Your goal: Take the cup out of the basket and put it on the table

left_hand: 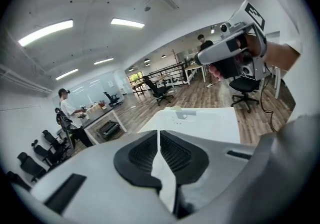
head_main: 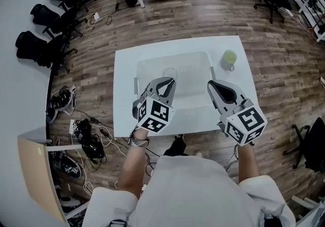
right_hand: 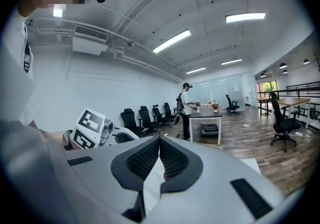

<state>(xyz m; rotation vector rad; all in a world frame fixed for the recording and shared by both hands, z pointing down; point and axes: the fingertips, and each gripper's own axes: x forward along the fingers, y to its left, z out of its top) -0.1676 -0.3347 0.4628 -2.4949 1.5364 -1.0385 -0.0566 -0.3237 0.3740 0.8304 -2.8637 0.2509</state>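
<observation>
The left tool (head_main: pixel 167 83) and the right tool (head_main: pixel 212 87) are both clenched, tips meeting with nothing between them. They hover side by side over the near half of the white surface (head_main: pixel 124 94). The clear basket (head_main: pixel 198 58) lies under and between them. A green cup (head_main: pixel 229 58) stands on the surface outside the basket, just ahead and to the right of the right tool. A clear round shape (head_main: pixel 169 73), perhaps another cup, sits inside the basket at the left tool's tip.
</observation>
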